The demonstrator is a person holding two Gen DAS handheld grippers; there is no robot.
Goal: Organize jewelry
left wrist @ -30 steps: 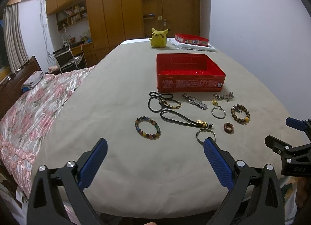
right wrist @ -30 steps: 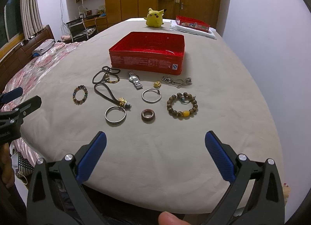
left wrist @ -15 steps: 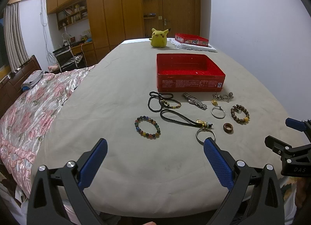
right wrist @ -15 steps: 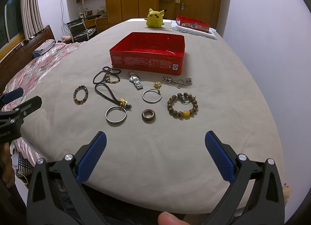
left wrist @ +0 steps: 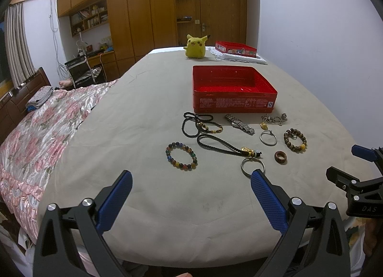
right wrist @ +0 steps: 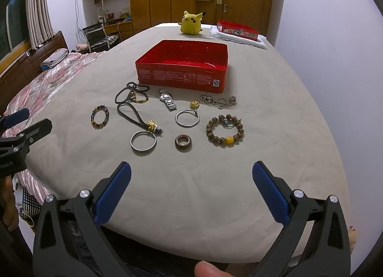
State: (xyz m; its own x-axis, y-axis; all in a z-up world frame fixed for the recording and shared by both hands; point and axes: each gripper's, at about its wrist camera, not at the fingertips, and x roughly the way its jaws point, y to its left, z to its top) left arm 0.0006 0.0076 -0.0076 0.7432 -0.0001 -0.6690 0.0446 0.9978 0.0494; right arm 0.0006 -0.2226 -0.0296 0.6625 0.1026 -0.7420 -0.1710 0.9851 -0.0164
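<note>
Near bed edge, left gripper [left wrist: 191, 181] and right gripper [right wrist: 191, 171] both spread wide, holding nothing, jewelry scattered before empty red tin [right wrist: 182, 71], wooden ring [right wrist: 183, 142] nearest right gripper.

The tin [right wrist: 182, 71] is bright red, white small print along its front wall. In front of it lie a multicoloured bead bracelet [left wrist: 181, 155], a brown bead bracelet [right wrist: 225, 130] with one yellow bead, a silver watch [right wrist: 168, 100], a reddish-brown ring [right wrist: 183, 142] and a black braided cord [left wrist: 220, 145] ending in gold. Behind the tin sits a yellow plush [right wrist: 190, 23]. The bed cover [right wrist: 215, 181] is plain beige; left of the tin, the quilt [left wrist: 36, 133] is pink floral. Both claws, left claw [left wrist: 191, 199] and right claw [right wrist: 191, 188], are black with blue pads [right wrist: 113, 192].
</note>
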